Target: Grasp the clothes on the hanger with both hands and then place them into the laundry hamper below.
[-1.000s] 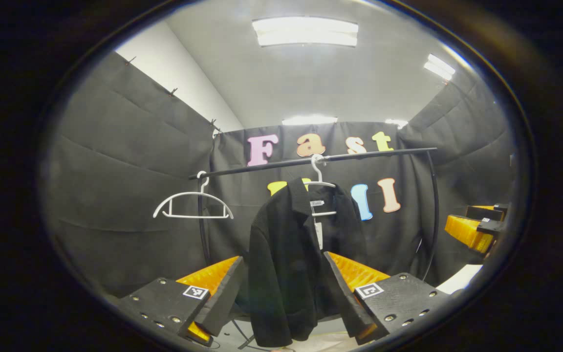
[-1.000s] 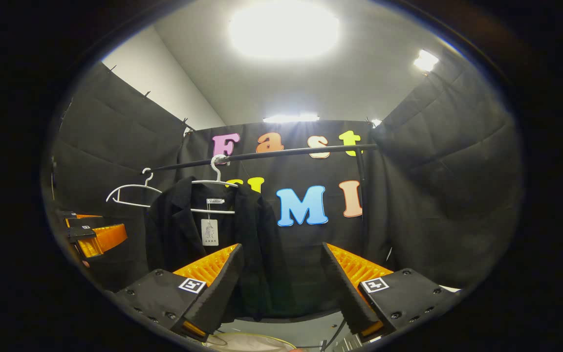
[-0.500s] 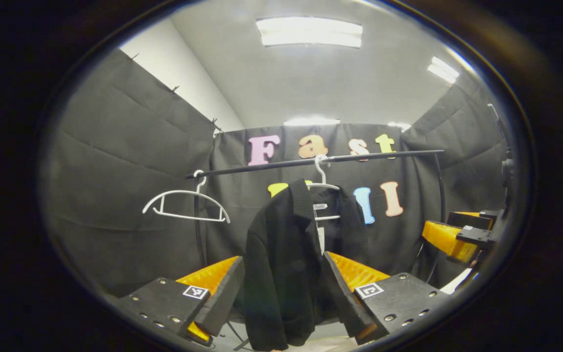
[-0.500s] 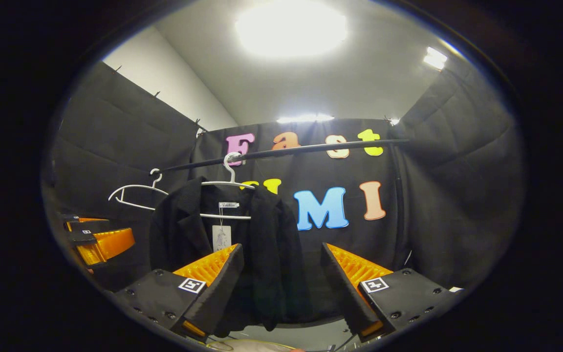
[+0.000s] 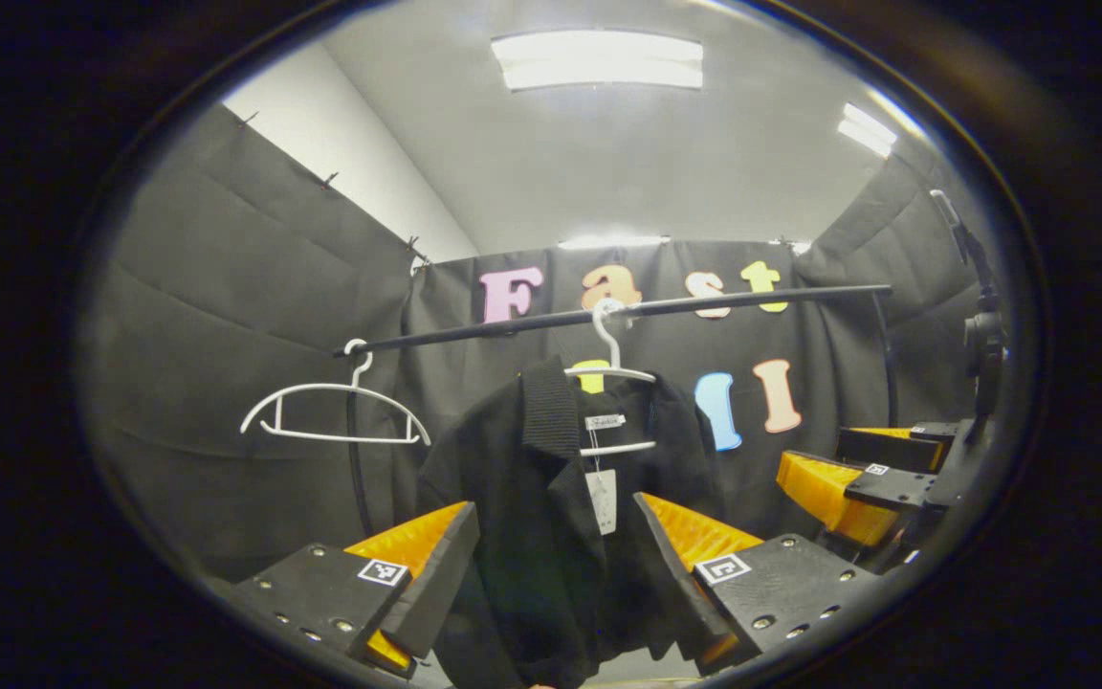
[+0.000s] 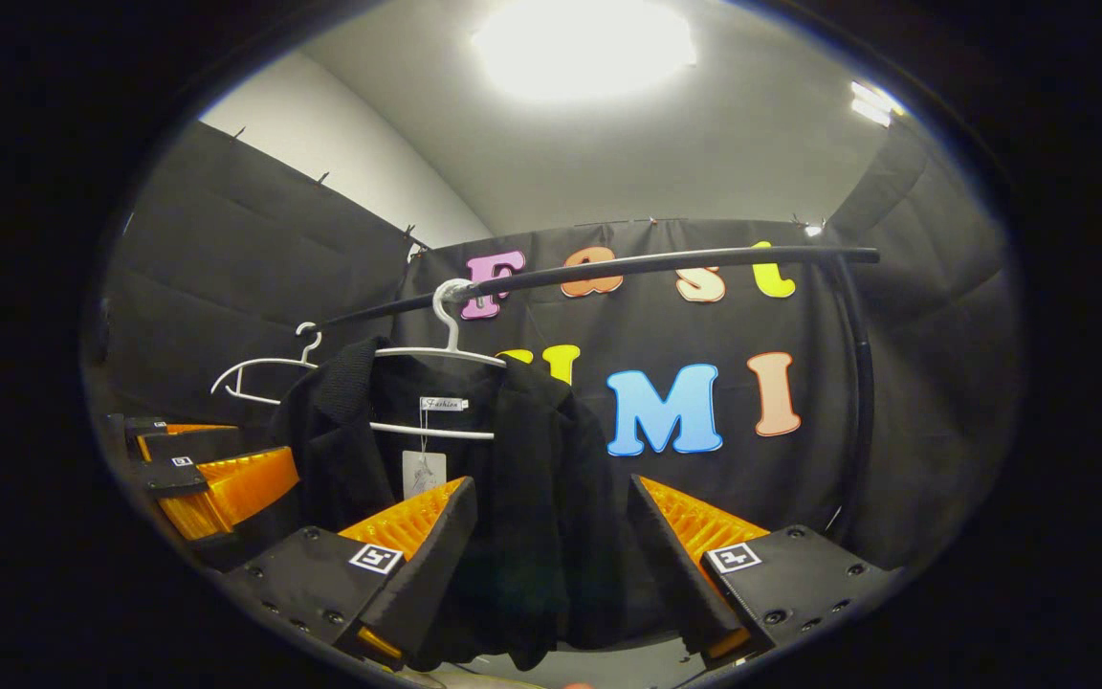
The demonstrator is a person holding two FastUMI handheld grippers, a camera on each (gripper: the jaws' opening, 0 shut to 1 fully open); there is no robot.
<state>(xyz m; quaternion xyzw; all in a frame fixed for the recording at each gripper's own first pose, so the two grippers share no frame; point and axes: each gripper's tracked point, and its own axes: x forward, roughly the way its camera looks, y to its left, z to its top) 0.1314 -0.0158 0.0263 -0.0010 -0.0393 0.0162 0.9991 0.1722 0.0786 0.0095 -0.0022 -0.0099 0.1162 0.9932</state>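
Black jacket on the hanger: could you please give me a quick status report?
Both hand-held grippers open, left and right, short of the cloth. Black jacket on its white hanger on the rail. Nothing in the way.

My left gripper (image 5: 556,565): two wedge-shaped fingers with ribbed inner faces, set on flat black plates.
Plate screws: small silver heads along each plate's outer edge.
Markings: a square black-and-white tag on each plate, near the finger root.
My right gripper (image 6: 551,560): same build, same tags and screws.
Seen from the side (image 5: 848,488): black top plate over a ribbed block, small tag on top.
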